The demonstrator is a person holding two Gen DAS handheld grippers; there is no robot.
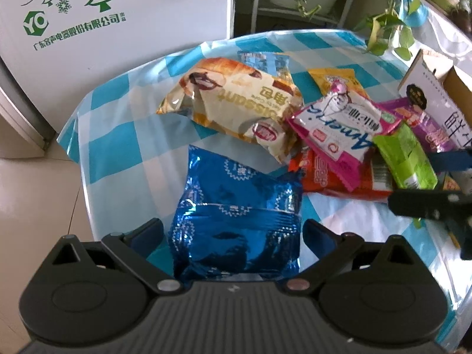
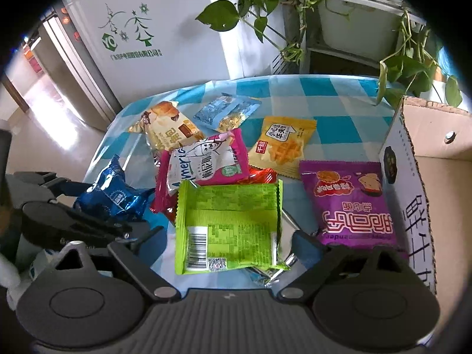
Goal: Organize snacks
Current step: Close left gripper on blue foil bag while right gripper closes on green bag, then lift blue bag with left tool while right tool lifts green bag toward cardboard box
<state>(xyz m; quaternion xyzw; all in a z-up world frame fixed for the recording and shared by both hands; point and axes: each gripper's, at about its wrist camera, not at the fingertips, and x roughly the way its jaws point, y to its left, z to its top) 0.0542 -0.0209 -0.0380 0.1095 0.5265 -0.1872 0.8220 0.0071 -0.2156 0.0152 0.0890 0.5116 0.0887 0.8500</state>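
A shiny blue packet [image 1: 236,221] lies between the fingers of my left gripper [image 1: 233,236], which is shut on it; it also shows in the right wrist view [image 2: 112,197]. A green packet [image 2: 227,227] lies between the fingers of my right gripper [image 2: 227,244], which is shut on it; the green packet also shows in the left wrist view [image 1: 404,156]. A pile of snacks lies on the table: a croissant packet [image 1: 233,106], a pink and white packet [image 1: 339,124], a red packet [image 1: 321,174], a purple packet [image 2: 351,200], a yellow packet [image 2: 280,144] and a light blue packet [image 2: 227,112].
The round table has a blue and white checked cloth [image 1: 124,124]. An open cardboard box [image 2: 427,165] stands at the right. A white appliance [image 1: 118,14] stands behind the table at left. Potted plants [image 2: 407,59] hang over the far right edge.
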